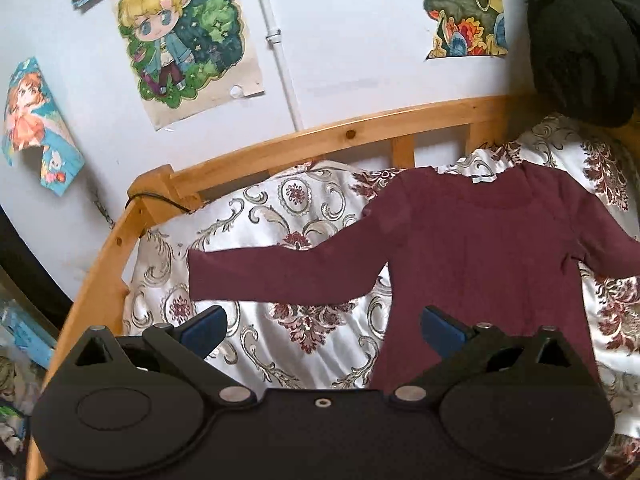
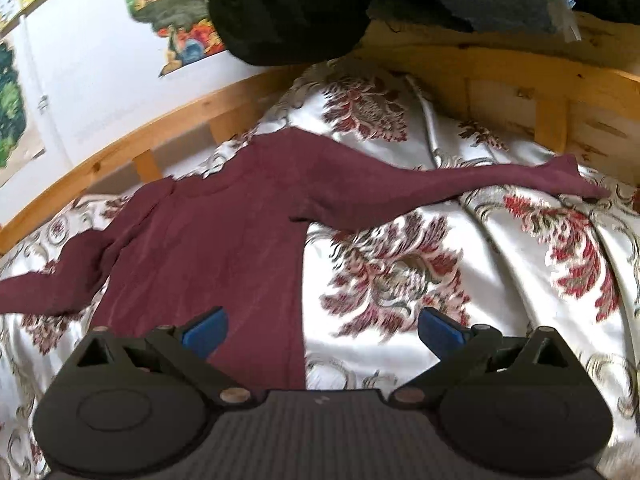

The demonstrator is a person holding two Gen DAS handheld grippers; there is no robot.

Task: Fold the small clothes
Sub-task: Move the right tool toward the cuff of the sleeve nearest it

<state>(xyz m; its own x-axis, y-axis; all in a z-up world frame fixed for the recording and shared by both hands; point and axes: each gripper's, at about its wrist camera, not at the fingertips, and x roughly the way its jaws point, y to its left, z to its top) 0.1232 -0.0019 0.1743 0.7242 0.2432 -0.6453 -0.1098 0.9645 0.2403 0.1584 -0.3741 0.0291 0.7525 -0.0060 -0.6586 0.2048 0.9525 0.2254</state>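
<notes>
A: While the glossy white bedspread with red and grey floral scrolls (image 1: 304, 332) covers the whole wooden-railed bed (image 1: 360, 128), where exactly does the garment lie?

B: The small maroon long-sleeved top (image 1: 480, 248) lies flat on it, neckline toward the rail, both sleeves spread out sideways. The hem end sits nearest the two tools.

A: And the tools themselves?

B: The left gripper (image 1: 322, 324) hovers over the hem's left edge, blue pads wide apart, holding nothing. The right gripper (image 2: 322, 326) is likewise spread and empty, over the hem's right edge.

A: What could spoil the fold?

B: I judge the slick satin the main risk: a pinch may catch bedspread along with the knit, or the top may slide and bunch. The right sleeve (image 2: 460, 188) is already twisted near its cuff, so folding it in could leave a lump.

A: Anything in the way?

B: A bulky black fabric heap (image 2: 288, 12) rests at the head corner, near the right sleeve but apart from it. Cartoon posters (image 1: 180, 40) hang on the wall behind, harmless.
</notes>
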